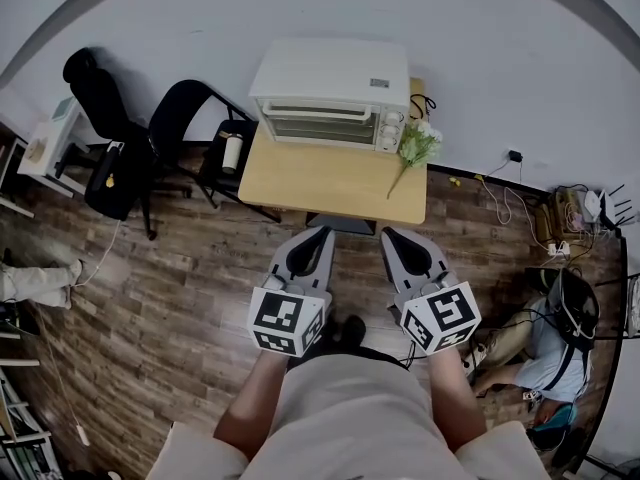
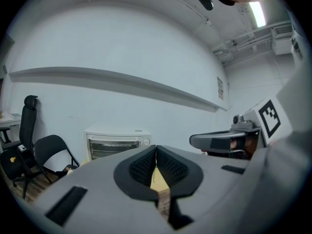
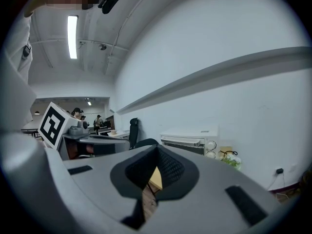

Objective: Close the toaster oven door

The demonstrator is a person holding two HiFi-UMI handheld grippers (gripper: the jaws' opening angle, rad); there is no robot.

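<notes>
Toaster oven (image 1: pixel 330 93) at the back of a light wooden table (image 1: pixel 330 188), ahead of two empty grippers.
The oven is a white box with a glass door that stands upright and flush against its front, a handle bar along the door's top edge and a column of knobs (image 1: pixel 392 128) at the front's right end. Its long axis runs along the white wall (image 1: pixel 300 8) behind it, and its front faces the person. A sprig of flowers (image 1: pixel 418 146) lies just beside its right end. The left gripper (image 1: pixel 318 236) and right gripper (image 1: pixel 392 234) hover side by side short of the table's near edge, each with jaws clenched together on nothing. Dark wood planks cover the floor (image 1: pixel 180 288), and two black chairs (image 1: pixel 185 118) stand left of the table.
</notes>
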